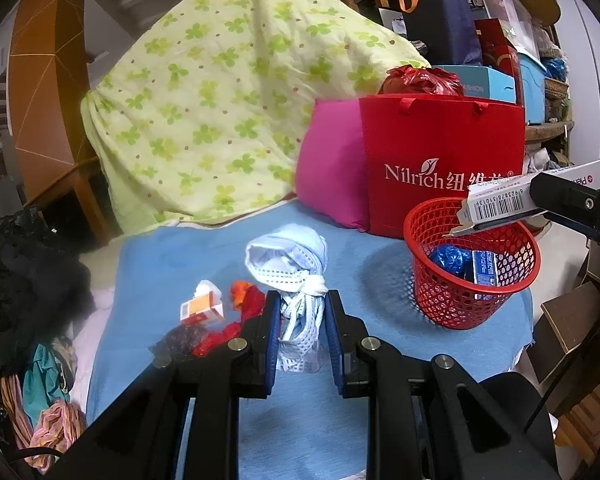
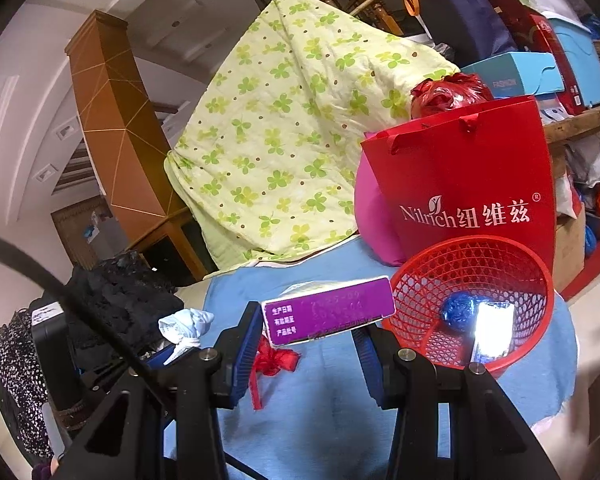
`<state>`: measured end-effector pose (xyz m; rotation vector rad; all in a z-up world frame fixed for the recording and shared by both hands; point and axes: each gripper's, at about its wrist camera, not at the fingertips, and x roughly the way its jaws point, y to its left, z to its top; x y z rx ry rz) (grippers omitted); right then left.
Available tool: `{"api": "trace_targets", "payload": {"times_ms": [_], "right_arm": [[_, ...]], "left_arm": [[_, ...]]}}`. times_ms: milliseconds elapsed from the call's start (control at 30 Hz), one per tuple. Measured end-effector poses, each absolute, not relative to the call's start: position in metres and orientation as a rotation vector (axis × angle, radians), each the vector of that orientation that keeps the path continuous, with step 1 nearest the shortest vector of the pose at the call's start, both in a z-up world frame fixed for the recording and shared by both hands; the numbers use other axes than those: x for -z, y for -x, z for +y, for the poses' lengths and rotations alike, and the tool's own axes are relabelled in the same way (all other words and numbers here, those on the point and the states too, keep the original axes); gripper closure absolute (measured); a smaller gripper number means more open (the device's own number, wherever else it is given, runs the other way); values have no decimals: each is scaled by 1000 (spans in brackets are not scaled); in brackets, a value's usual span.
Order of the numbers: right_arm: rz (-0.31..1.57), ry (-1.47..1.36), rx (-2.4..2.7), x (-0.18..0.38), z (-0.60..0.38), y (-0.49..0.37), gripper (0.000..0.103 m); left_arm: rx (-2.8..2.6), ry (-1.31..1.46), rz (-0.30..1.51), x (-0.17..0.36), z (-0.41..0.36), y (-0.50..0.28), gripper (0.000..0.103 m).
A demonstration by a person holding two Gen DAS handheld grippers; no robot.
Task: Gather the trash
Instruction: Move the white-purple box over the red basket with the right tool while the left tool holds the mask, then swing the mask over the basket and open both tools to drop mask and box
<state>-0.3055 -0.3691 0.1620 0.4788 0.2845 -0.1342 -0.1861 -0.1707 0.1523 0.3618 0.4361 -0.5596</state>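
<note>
A red mesh basket (image 1: 452,296) stands on the blue cloth (image 1: 220,248) at the right; it holds a blue foil ball (image 1: 450,262) and a small blue box (image 1: 485,268). My left gripper (image 1: 300,312) is shut on a knotted bundle of pale blue face masks (image 1: 288,256). My right gripper (image 2: 308,332) is shut on a white and purple carton (image 2: 328,310), held just left of the basket (image 2: 472,280); in the left wrist view the carton (image 1: 500,200) hangs over the basket rim. A small orange and white box (image 1: 204,304) and red wrapper scraps (image 1: 244,300) lie left of the masks.
A red Nilrich paper bag (image 1: 440,148) and a pink cushion (image 1: 332,168) stand behind the basket. A green clover quilt (image 1: 220,92) is piled at the back. Dark clothes (image 1: 24,272) lie at the left. Stacked boxes (image 1: 496,80) fill the back right.
</note>
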Motion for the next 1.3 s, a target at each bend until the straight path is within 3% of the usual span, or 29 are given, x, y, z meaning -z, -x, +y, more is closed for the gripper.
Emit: {"api": "trace_targets", "payload": {"times_ms": [1300], "right_arm": [[287, -559, 308, -134, -461, 333, 54]], "left_arm": [[688, -456, 467, -133, -257, 194, 80]]}}
